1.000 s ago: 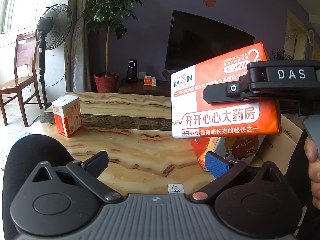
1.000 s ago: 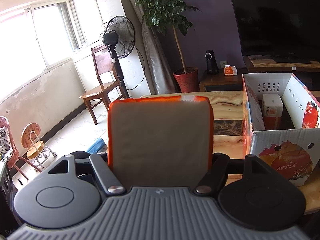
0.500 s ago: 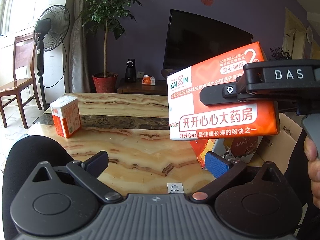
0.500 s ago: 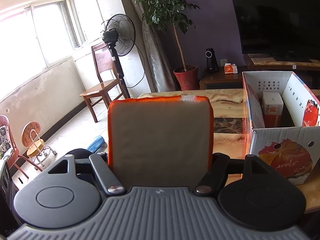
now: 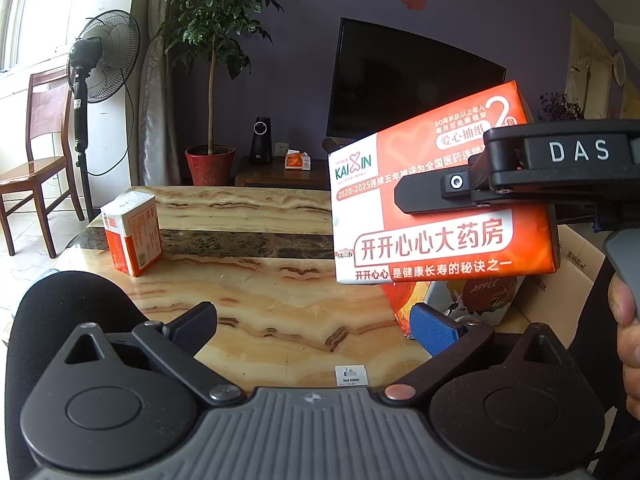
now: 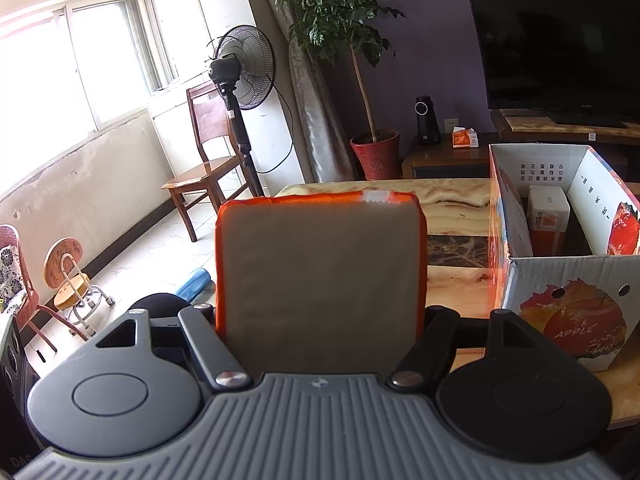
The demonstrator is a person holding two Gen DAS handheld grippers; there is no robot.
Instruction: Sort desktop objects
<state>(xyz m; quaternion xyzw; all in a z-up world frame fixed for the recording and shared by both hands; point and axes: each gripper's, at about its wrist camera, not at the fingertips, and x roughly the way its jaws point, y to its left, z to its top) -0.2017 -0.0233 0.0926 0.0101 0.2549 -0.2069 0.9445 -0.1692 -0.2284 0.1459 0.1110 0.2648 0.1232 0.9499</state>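
My right gripper (image 6: 320,316) is shut on an orange and white tissue pack (image 6: 320,280) and holds it in the air above the marble table. The left wrist view shows that pack (image 5: 436,232) side on, clamped by the right gripper's black finger (image 5: 436,194), in front of an open apple carton (image 5: 480,300). In the right wrist view the carton (image 6: 568,292) stands to the right and holds another tissue pack (image 6: 548,216). My left gripper (image 5: 314,326) is open and empty over the table's near edge. A third tissue pack (image 5: 132,232) stands upright at the table's far left.
The marble table (image 5: 260,300) has a dark band across its middle. A black round cushion (image 5: 68,304) sits at its near left edge. Behind stand a potted plant (image 5: 210,80), a fan (image 5: 100,64), a wooden chair (image 5: 36,152) and a TV (image 5: 408,80).
The right gripper has carried the tissue pack slightly left and up in the left wrist view. The carton has shifted a little in the right wrist view. The left gripper stays open.
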